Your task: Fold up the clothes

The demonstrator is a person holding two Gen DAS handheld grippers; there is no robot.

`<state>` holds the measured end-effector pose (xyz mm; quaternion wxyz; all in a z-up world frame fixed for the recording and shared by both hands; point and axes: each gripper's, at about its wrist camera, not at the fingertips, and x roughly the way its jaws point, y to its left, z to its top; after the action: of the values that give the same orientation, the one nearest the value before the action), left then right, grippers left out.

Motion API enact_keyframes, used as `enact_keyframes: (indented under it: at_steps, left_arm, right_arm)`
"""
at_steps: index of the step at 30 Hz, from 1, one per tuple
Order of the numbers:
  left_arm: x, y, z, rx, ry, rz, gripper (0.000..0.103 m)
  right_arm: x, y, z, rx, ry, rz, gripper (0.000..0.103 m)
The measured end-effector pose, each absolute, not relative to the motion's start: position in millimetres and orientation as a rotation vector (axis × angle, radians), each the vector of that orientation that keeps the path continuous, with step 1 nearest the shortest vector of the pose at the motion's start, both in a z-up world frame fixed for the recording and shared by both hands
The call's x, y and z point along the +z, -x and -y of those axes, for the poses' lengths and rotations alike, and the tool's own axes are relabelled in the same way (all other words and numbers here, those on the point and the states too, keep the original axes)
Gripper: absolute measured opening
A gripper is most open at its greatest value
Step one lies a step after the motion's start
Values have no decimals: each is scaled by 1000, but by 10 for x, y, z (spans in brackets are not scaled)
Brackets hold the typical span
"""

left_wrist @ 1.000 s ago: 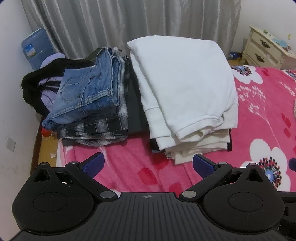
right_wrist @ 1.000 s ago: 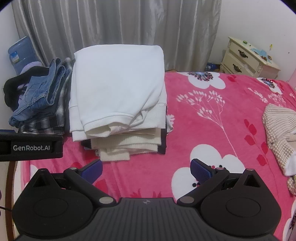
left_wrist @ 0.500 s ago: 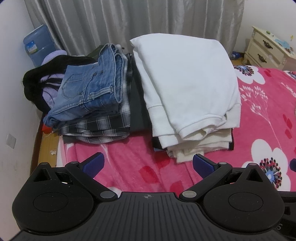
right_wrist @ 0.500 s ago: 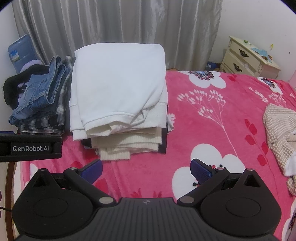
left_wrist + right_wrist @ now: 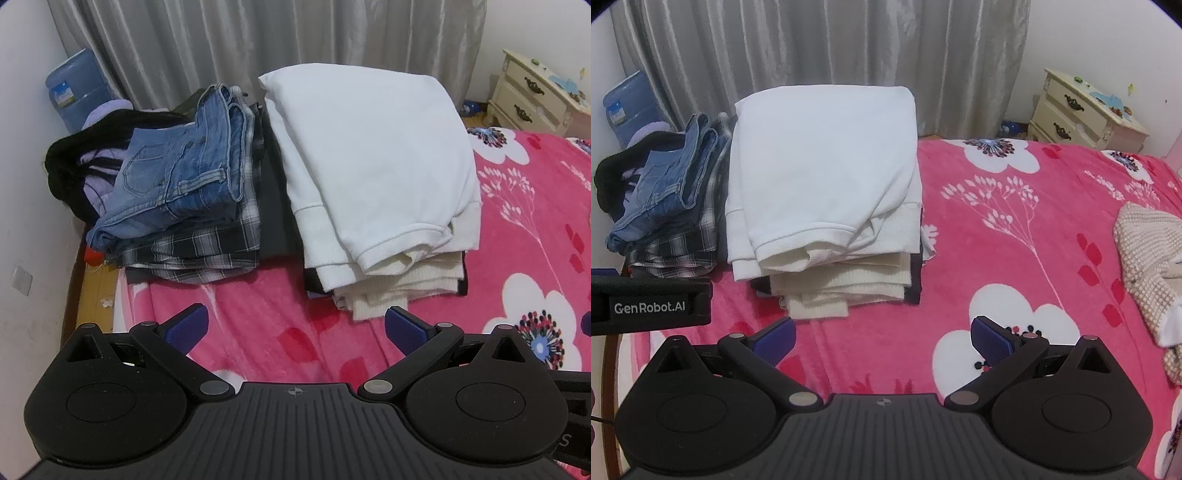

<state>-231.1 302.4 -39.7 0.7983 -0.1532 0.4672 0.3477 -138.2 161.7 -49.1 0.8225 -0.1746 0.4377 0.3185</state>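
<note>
Both claws, left claw (image 5: 293,326) and right claw (image 5: 882,334), held wide, empty. Beige knit garment (image 5: 1148,254) judged soft, limp; grasp advised at edge.

Grey curtain (image 5: 820,44) behind — cream nightstand (image 5: 1082,110) right.

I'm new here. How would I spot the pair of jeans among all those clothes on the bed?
Start at the pink flowered bed and look to its far left corner, near the grey curtain. Two piles sit side by side there; the jeans top the lower, left pile, on a black-and-white plaid garment. They are the only blue denim, whereas the taller pile beside them is capped by a white sweatshirt.
</note>
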Motion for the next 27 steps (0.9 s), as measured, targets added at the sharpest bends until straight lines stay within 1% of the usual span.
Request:
enact_keyframes:
  at_steps: [27]
  left_arm:
    - [-389, 2327, -3082, 753, 353, -1001, 103]
  right_arm:
    - [-485, 1418, -1720, 697, 405, -928, 103]
